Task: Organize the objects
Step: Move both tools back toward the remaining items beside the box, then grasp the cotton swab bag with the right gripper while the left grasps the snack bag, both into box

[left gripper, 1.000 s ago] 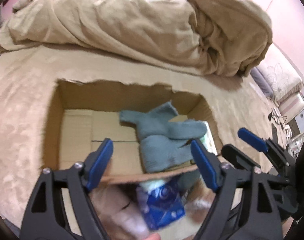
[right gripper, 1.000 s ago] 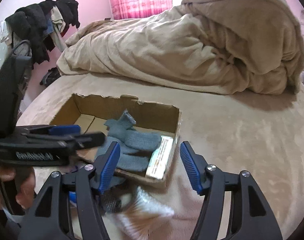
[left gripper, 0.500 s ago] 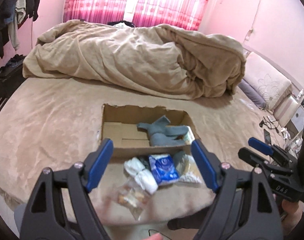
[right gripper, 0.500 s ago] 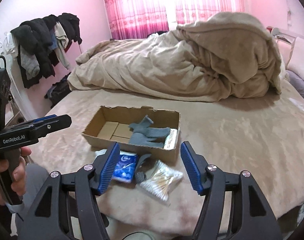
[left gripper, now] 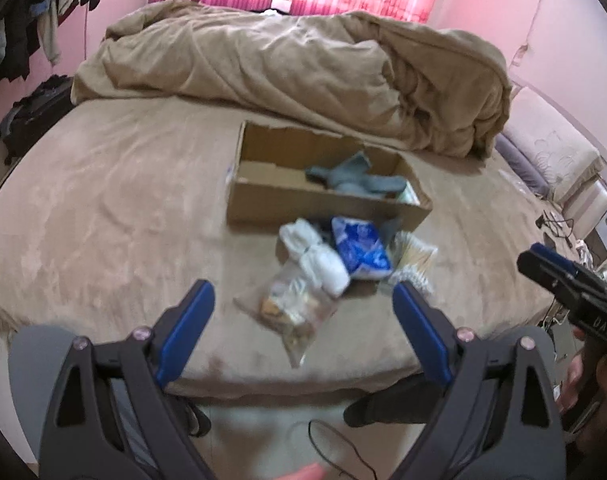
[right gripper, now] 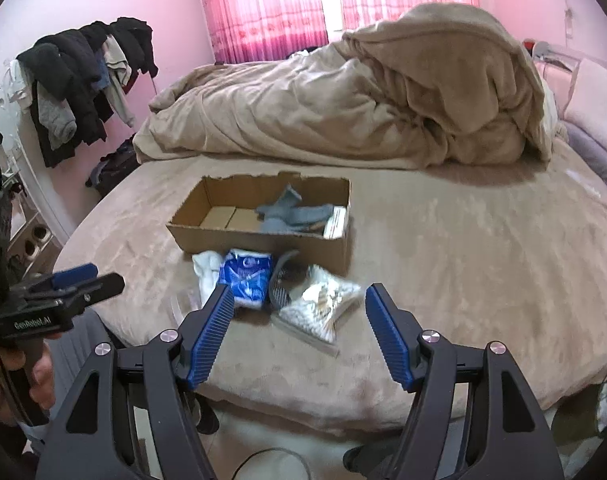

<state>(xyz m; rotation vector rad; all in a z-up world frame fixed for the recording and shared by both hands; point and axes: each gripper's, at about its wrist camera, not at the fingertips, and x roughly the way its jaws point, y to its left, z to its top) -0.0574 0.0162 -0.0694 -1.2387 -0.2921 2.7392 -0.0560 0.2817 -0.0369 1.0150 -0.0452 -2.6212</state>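
An open cardboard box [left gripper: 311, 200] [right gripper: 263, 240] sits on the tan bed with grey-blue gloves [left gripper: 355, 178] [right gripper: 291, 214] and a flat packet inside. In front of it lie white socks [left gripper: 319, 256] [right gripper: 207, 266], a blue pack [left gripper: 361, 246] [right gripper: 247, 276], a clear bag of snacks [left gripper: 295, 308] and a bag of cotton swabs [right gripper: 323, 304] [left gripper: 413, 254]. My left gripper [left gripper: 303, 320] is open and empty, held back from the pile over the bed's edge. My right gripper [right gripper: 299, 328] is open and empty, also short of the pile.
A crumpled tan duvet [left gripper: 295, 64] [right gripper: 363, 112] covers the far half of the bed. Clothes hang on a rack [right gripper: 87, 80] at the left. A pillow [left gripper: 551, 156] and a nightstand with cables lie right. The floor shows below the bed edge.
Both grippers have pulled back and up from the box, so the whole bed and the pile in front of the box now show. Both stay open.
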